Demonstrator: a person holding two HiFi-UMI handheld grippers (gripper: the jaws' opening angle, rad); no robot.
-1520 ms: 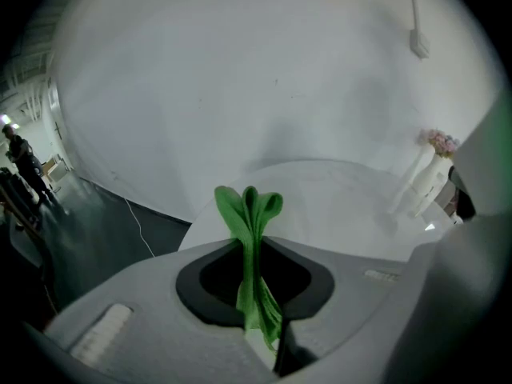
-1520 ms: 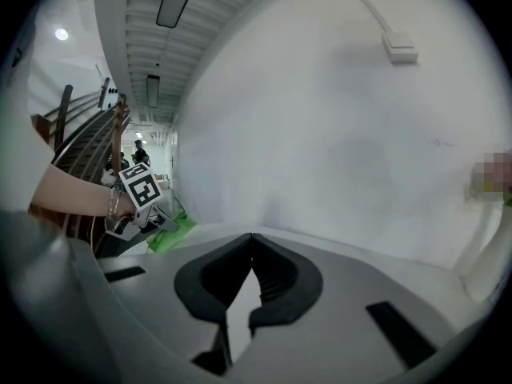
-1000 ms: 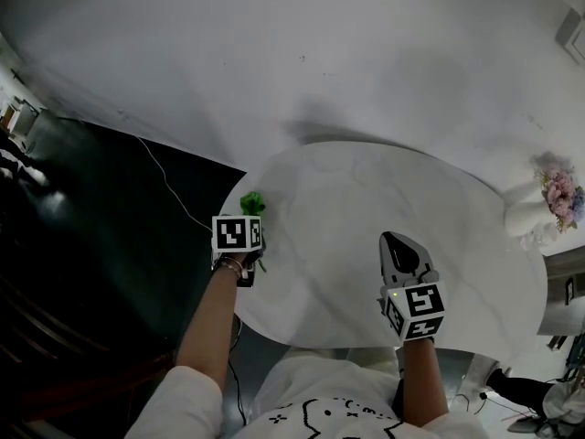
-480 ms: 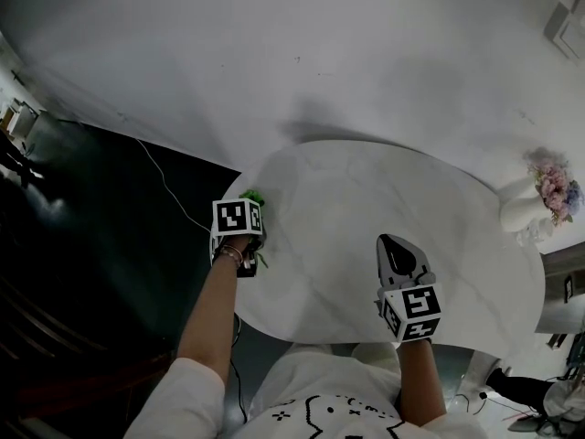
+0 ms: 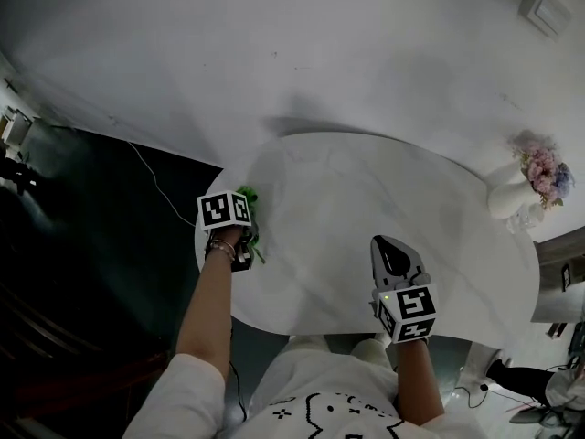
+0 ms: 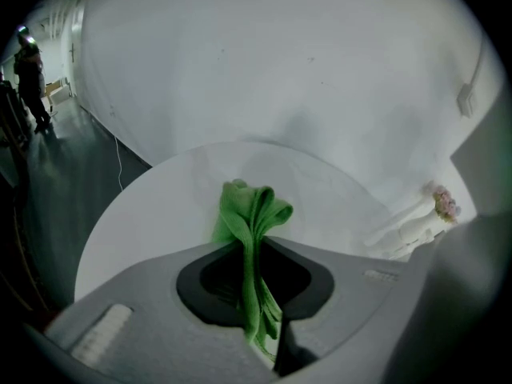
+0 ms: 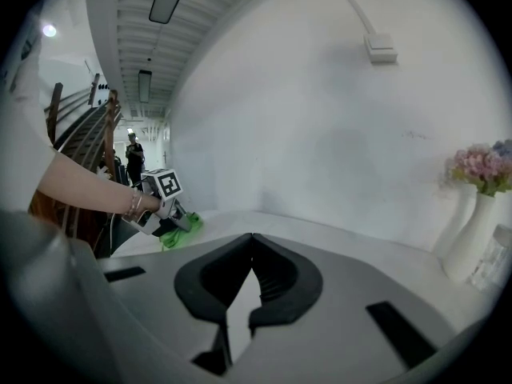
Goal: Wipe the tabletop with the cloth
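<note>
A bunched green cloth (image 6: 254,238) is pinched in my left gripper (image 6: 254,250), which is shut on it at the left edge of the round white marble tabletop (image 5: 366,208). The cloth (image 5: 248,218) pokes out past the marker cube of the left gripper (image 5: 239,231) and rests on the table. In the right gripper view the cloth (image 7: 180,230) lies on the tabletop (image 7: 352,250) under the left gripper (image 7: 172,218). My right gripper (image 5: 395,256) hovers over the near right part of the table, jaws (image 7: 252,242) shut with nothing between them.
A white vase with pink flowers (image 5: 521,186) stands at the table's far right edge; the vase (image 7: 472,222) also shows in the right gripper view. A white wall lies behind the table. A thin cable (image 5: 160,186) runs over the dark floor at left. A person (image 7: 134,160) stands far down the corridor.
My left gripper has drawn the cloth back and leftward toward the table's left edge. The right gripper has barely moved.
</note>
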